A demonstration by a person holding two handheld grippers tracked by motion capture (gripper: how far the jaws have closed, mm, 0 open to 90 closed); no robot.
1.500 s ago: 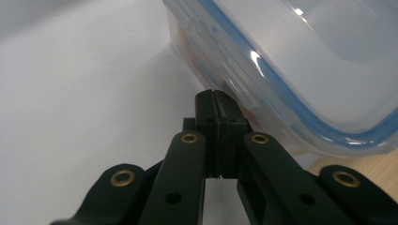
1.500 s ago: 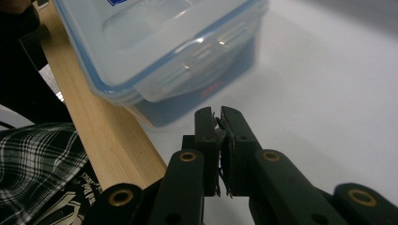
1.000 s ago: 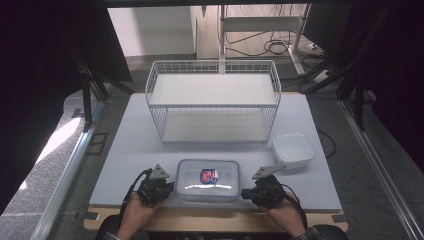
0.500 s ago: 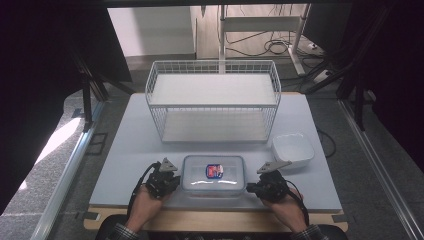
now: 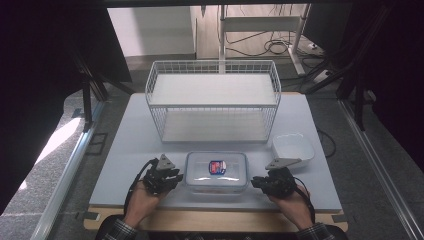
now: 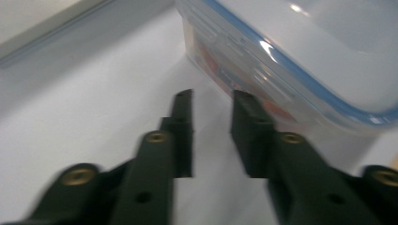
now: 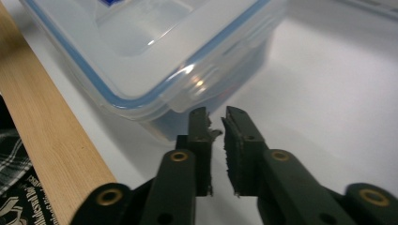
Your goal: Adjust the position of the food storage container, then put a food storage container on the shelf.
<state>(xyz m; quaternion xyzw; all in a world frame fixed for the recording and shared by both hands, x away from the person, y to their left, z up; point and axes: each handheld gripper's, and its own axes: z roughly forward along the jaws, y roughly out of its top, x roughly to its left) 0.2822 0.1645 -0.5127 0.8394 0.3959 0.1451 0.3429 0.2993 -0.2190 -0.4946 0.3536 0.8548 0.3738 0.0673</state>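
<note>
Now shifted back from the near edge of the pale grey worktop (image 5: pixel 125 150): clear plastic box with blue-rimmed lid (image 5: pixel 216 171), sitting toward the white wire basket rack (image 5: pixel 212 100). Flanked by left gripper (image 5: pixel 172 176) and right gripper (image 5: pixel 257 182), both moved up with it. Likely a two-sided push or a lift being set up. Left jaws parted, right jaws nearly together, neither pinching anything. Gripper views add the lid's side latches. High view adds the white bowl (image 5: pixel 293 148) near the right edge.
</note>
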